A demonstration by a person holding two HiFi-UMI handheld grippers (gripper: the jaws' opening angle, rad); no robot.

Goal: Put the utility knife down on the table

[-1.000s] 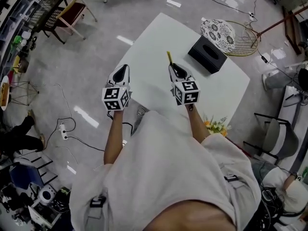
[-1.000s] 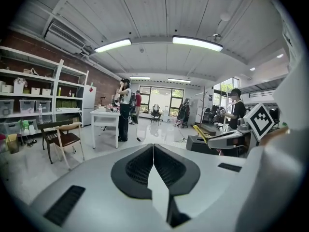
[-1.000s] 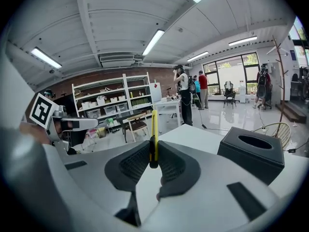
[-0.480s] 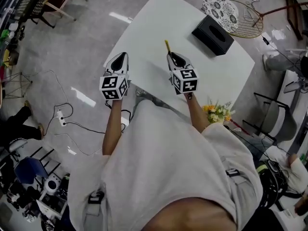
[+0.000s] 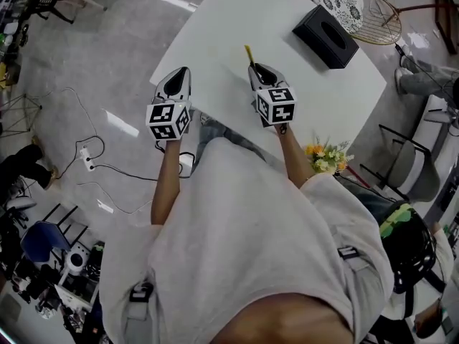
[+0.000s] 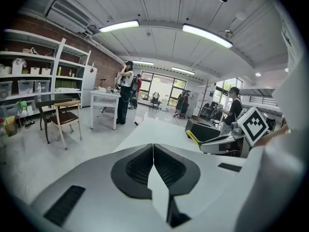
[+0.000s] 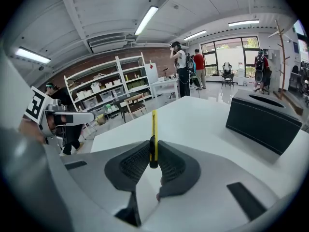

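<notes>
Right hand-held gripper (image 7: 153, 151) clamps the half-hidden utility knife (image 7: 154, 125); left hand-held gripper (image 6: 153, 151) clenched empty.

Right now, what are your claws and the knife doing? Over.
Right claw shut on utility knife, over table. Left claw shut, empty. Black box stands farther back.

In front of me stands a white table (image 5: 237, 34), and the only thing lying directly on its top is a black tissue box (image 5: 325, 27). The box sits flat with its slot facing up, close to the table's far right edge. The table stands on a glossy grey floor (image 5: 107, 63). Well to the left of the box, past the table's left edge, a white power strip (image 5: 87, 160) lies on that floor with a dark cable (image 5: 129, 172) trailing from it.
</notes>
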